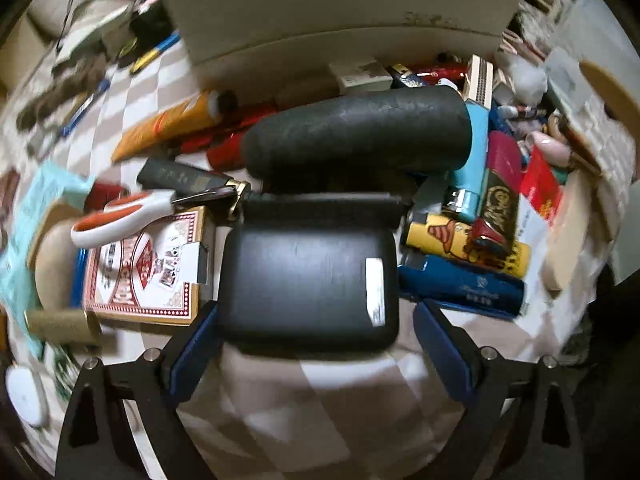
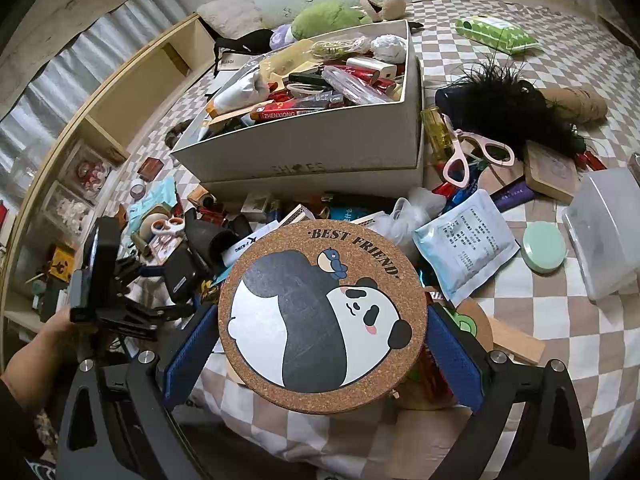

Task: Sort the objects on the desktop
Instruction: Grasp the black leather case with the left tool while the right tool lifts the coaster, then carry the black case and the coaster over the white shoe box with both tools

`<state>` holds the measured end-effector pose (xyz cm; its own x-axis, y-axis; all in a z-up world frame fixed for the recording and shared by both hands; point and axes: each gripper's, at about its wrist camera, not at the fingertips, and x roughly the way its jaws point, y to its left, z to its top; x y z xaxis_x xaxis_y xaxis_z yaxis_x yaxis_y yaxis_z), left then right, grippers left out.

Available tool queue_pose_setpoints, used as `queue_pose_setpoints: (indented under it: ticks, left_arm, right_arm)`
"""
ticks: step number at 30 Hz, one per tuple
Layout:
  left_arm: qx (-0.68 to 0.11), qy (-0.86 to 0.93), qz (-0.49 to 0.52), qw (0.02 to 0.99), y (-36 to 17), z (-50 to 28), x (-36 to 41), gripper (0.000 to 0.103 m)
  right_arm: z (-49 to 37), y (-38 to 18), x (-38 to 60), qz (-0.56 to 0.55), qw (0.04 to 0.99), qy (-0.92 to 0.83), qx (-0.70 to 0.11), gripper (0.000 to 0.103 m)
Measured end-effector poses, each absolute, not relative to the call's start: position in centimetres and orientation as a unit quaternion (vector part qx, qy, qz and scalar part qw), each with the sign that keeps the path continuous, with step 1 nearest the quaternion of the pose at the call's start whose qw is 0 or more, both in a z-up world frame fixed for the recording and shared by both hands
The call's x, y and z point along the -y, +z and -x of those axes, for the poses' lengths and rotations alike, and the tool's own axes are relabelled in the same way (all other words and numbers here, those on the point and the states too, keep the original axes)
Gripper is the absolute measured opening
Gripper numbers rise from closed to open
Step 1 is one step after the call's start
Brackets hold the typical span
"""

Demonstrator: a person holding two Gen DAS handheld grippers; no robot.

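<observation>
Round cork coaster (image 2: pixel 322 316) pinched in right tongs (image 2: pixel 320 344), left tongs (image 1: pixel 316 344) wide — around smooth black case (image 1: pixel 310 284).

Panda cork coaster (image 2: pixel 322 316) clamped flat in right tool (image 2: pixel 320 344), before crammed shoe box (image 2: pixel 320 148) on checkered cloth (image 2: pixel 560 340).

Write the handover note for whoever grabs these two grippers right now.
Left gripper: jaws open around the black case, which lies on the checkered cloth; left finger touches it, right finger shows a gap. Not gripped yet.
Right gripper: shut on the cork panda coaster, held up off the cloth.
Shoe box at the back is already heaped with items.
Left to sort: lighters, playing cards, orange-handled scissors, pink scissors, mint round tin, blue sachet, and much loose clutter.
Next, probably: place the coaster, close on the case.
</observation>
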<state>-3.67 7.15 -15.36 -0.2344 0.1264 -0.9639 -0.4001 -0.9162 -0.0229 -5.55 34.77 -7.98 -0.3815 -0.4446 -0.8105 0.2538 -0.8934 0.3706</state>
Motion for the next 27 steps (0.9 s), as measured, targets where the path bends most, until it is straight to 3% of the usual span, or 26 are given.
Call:
queue_pose_setpoints:
  ticks: [8, 27]
  left_arm:
    - [-0.125, 0.786, 0.582, 0.17, -14.8, 3.2, -7.8, 0.082]
    - [-0.052, 0.811, 0.565, 0.143, -10.2, -4.2, -8.5, 0.081]
  right_arm:
    - [5.6, -8.1, -34.9, -0.516, 0.214, -0.824, 0.095, 0.099]
    - [5.4, -9.2, -32.9, -0.528, 0.214, -0.818, 0.079, 0.099]
